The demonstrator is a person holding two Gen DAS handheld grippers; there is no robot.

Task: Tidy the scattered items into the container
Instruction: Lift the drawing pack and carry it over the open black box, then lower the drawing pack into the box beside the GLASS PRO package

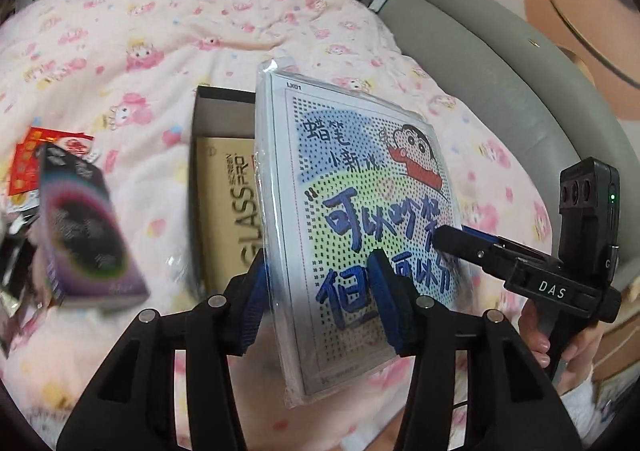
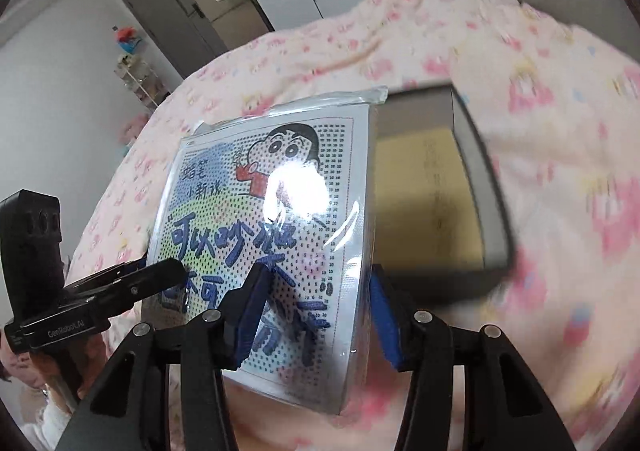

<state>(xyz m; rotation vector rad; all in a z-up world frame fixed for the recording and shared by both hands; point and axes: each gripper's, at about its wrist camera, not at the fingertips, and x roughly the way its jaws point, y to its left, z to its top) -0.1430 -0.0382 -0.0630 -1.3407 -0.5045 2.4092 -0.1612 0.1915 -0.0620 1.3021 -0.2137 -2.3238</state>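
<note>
Container: open dark cardboard box (image 1: pixel 200 119) lying on the pink cartoon-print quilt (image 1: pixel 120 63), beyond the packet.
Contents: one tan flat box (image 1: pixel 224 211) inside it, printed "GLASS PRO".
Packet: plastic-wrapped bead-art kit (image 1: pixel 352 211), held up on edge above the quilt; code "LX01" at its top corner, a cartoon boy in a red shirt, large blue Chinese lettering.
Left gripper (image 1: pixel 320 299): blue pads close on both faces of the kit's lower part, gripping it.
Right gripper (image 2: pixel 316 315): blue pads clamp the same kit; body marked "DAS".
Left edge of quilt: dark purple carton (image 1: pixel 88 235), blurred, and a red packet (image 1: pixel 36 159) behind it; print unreadable.
Other: grey padded bed frame (image 1: pixel 500 91) along the quilt's right edge.
</note>
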